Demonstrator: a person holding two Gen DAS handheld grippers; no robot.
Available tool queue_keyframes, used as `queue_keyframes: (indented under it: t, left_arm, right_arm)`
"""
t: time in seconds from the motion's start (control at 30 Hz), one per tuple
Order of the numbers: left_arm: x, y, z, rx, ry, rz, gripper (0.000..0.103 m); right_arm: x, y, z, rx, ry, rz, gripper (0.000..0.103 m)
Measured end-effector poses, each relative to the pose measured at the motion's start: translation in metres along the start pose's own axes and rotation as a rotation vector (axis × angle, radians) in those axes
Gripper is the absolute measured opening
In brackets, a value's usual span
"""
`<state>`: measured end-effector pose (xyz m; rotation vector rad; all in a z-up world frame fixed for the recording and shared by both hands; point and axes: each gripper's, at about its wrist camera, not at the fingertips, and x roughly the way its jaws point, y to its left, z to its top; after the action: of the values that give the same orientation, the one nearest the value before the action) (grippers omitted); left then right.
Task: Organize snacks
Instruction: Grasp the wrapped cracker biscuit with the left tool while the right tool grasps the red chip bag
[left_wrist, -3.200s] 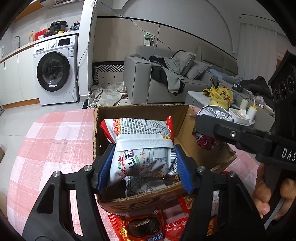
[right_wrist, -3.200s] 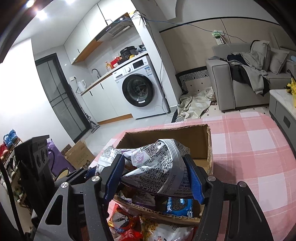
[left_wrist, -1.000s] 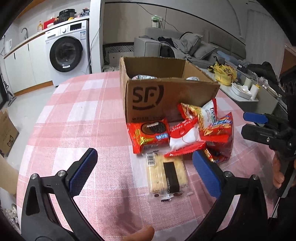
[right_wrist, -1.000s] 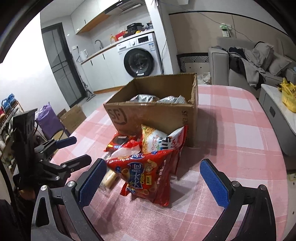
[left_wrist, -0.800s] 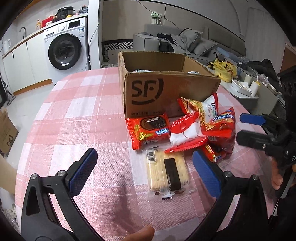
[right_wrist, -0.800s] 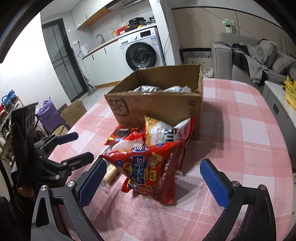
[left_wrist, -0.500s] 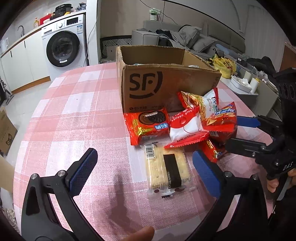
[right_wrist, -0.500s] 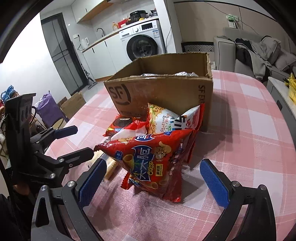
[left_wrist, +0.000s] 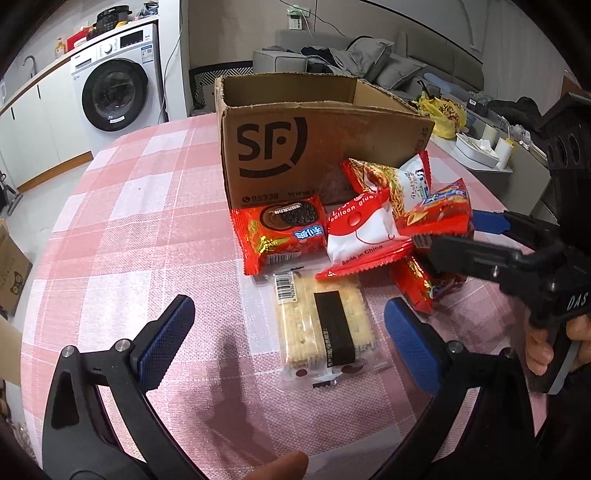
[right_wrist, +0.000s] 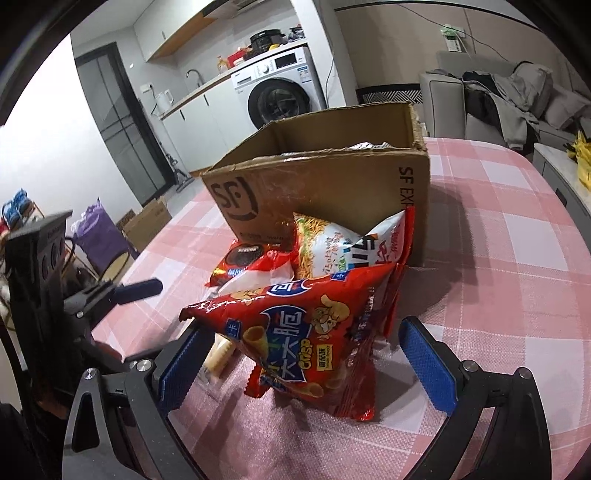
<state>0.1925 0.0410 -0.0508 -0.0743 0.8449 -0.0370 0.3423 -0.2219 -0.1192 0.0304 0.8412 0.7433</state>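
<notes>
From the left wrist, the left gripper (left_wrist: 284, 326) gapes wide and empty, the clear-wrapped cracker pack (left_wrist: 325, 325) lying just ahead between its pads, the cardboard box (left_wrist: 314, 140) well beyond. From the right wrist, the right gripper (right_wrist: 306, 356) is spread wide, holding nothing, its pads flanking the red crisp bag (right_wrist: 306, 339). The puffy bag may squirt sideways or burst if squeezed hard, and the two grippers, working close, could collide
</notes>
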Motion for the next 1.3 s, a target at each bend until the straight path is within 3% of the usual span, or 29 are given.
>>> queue_keyframes:
  t: [0.4, 0.6, 0.9, 1.0, 1.13, 1.3]
  left_arm:
    - [0.007, -0.005, -0.005, 0.016, 0.015, -0.008, 0.102]
    - [0.01, -0.004, -0.007, 0.013, 0.023, -0.008, 0.102]
    - [0.021, -0.001, -0.01, 0.011, 0.058, -0.023, 0.102]
    - [0.028, -0.001, -0.01, 0.004, 0.071, -0.018, 0.102]
    - [0.038, 0.0, -0.01, 0.035, 0.104, 0.06, 0.102]
    - [0.041, 0.011, -0.011, 0.008, 0.12, 0.037, 0.102]
  right_arm:
    - [-0.006, -0.006, -0.002, 0.026, -0.02, 0.034, 0.073]
    - [-0.015, -0.005, -0.002, 0.017, -0.05, 0.055, 0.064]
    - [-0.039, -0.011, 0.003, 0.034, -0.167, 0.044, 0.063]
    - [-0.04, -0.015, 0.004, 0.048, -0.168, 0.051, 0.063]
    - [-0.039, -0.016, 0.003, 0.05, -0.159, 0.05, 0.063]
    - [-0.037, -0.015, 0.003, 0.052, -0.16, 0.047, 0.063]
